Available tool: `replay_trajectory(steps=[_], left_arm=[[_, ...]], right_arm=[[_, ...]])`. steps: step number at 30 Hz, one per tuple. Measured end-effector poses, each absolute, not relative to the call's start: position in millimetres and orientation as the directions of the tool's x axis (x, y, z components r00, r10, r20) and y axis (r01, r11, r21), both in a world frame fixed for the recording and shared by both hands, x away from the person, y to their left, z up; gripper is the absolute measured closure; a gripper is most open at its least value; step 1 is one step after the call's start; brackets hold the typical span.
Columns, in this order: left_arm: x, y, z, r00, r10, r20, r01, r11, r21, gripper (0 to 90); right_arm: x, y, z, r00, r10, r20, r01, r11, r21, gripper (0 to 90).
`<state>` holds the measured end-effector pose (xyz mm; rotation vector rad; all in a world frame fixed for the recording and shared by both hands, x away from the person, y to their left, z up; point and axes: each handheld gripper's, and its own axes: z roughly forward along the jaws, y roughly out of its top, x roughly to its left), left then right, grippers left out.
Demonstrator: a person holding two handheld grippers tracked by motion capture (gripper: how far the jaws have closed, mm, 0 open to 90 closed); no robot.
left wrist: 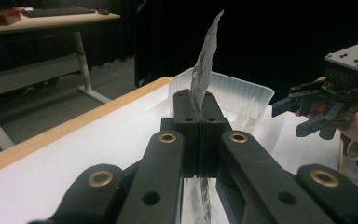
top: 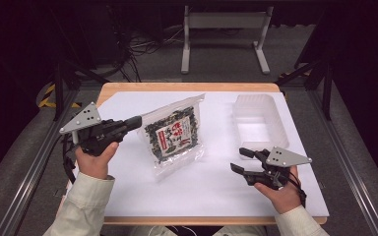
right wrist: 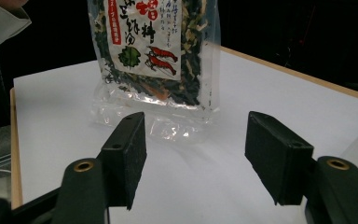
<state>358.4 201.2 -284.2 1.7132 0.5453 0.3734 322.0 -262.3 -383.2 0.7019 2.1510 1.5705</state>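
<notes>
A wooden table (top: 187, 87) is covered by a white sheet (top: 211, 191), on which everything is laid out. At the far right of the sheet, a clear plastic tub (top: 260, 120) is seen standing empty; in the left gripper view its rim (left wrist: 242, 91) is seen just beyond the closed jaws.

A clear bag of dried greens (top: 173, 135), with a white label bearing red prawns, is held up near the middle of the sheet, left of the tub. Its upper left edge is pinched by the left gripper (top: 137, 121), whose jaws are pressed together on the plastic. In the left gripper view the thin bag (left wrist: 204, 60) is seen edge-on, rising from between the jaws (left wrist: 196, 122). Its lower end is seen at the sheet; whether it rests there cannot be told. In the right gripper view the bag (right wrist: 154, 51) is seen upright just ahead.

The right gripper (top: 241, 160) is held low over the sheet in front of the tub, well apart from the bag. Its jaws (right wrist: 193, 158) are parted, with nothing between them.
</notes>
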Motion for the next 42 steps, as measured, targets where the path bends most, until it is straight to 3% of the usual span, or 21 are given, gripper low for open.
replay_trajectory(steps=[14, 24, 30, 36, 38, 42], left_arm=[[343.4, 211.1, -269.2, 0.858, 0.512, -0.042, 0.113, -0.109, 0.988, 89.9], [336.5, 204.7, -266.0, 0.886, 0.464, -0.027, 0.088, -0.109, 0.990, 89.9], [329.7, 198.3, -263.1, 0.897, 0.441, -0.007, 0.062, -0.111, 0.992, 89.9], [324.0, 193.0, -261.5, 0.907, 0.420, 0.022, 0.031, -0.119, 0.992, 89.9], [323.4, 192.6, -261.7, 0.907, 0.419, 0.037, 0.017, -0.125, 0.992, 89.8], [324.8, 193.3, -263.3, 0.906, 0.421, 0.029, 0.023, -0.117, 0.993, 89.8]], right_arm=[[341.8, -237.0, -351.3, -0.836, 0.548, -0.027, 0.063, 0.145, 0.987, 35.9], [369.1, -206.0, -333.6, -0.881, 0.473, 0.019, 0.114, 0.173, 0.978, 29.4], [382.3, -179.5, -331.5, -0.915, 0.403, -0.023, 0.075, 0.225, 0.972, 25.1], [388.3, -162.3, -339.2, -0.947, 0.319, 0.047, 0.109, 0.180, 0.978, 20.4], [388.3, -155.6, -343.9, -0.965, 0.255, 0.067, 0.116, 0.183, 0.976, 20.4], [389.0, -148.8, -351.5, -0.973, 0.217, 0.075, 0.115, 0.180, 0.977, 24.2]])
